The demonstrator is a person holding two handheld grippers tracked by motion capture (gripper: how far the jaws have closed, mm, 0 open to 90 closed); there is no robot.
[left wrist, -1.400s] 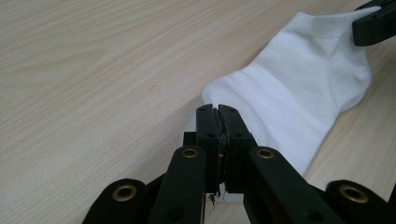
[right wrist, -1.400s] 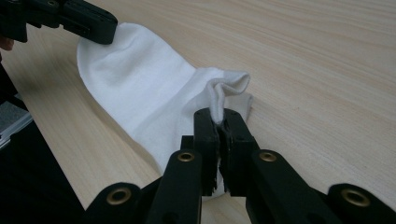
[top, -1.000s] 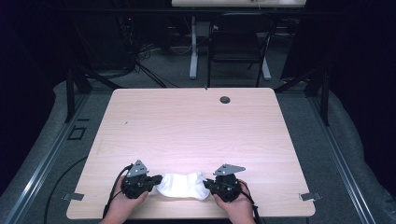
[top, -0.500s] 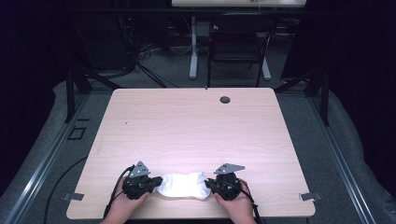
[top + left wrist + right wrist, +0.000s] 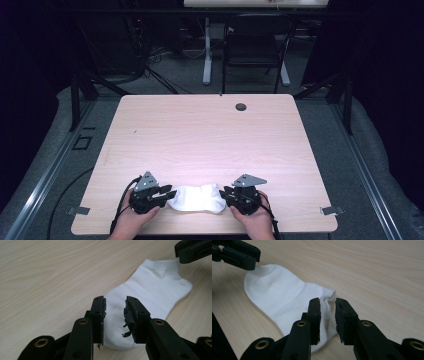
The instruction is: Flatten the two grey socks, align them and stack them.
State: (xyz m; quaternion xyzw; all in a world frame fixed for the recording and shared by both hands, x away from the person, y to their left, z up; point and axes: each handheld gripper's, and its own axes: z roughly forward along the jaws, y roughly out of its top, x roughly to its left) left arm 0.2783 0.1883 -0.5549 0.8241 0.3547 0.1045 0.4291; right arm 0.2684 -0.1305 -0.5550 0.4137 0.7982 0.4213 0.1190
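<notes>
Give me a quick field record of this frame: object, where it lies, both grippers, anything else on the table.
object: white sock, one, lying flat
place: near edge of the wooden table, between the two grippers
left gripper: at the sock's left end, jaws have just been opening, apart over the fabric, pads not pressing it
right gripper: at the sock's right end, jaws have just been opening, gap over the fabric, no grip
other: dark round grommet near the far edge

A sock [image 5: 196, 198] lies flat on the tabletop [image 5: 210, 140] near its front edge, between the left hand-held gripper [image 5: 165, 194] and the right hand-held gripper [image 5: 229, 193].
</notes>
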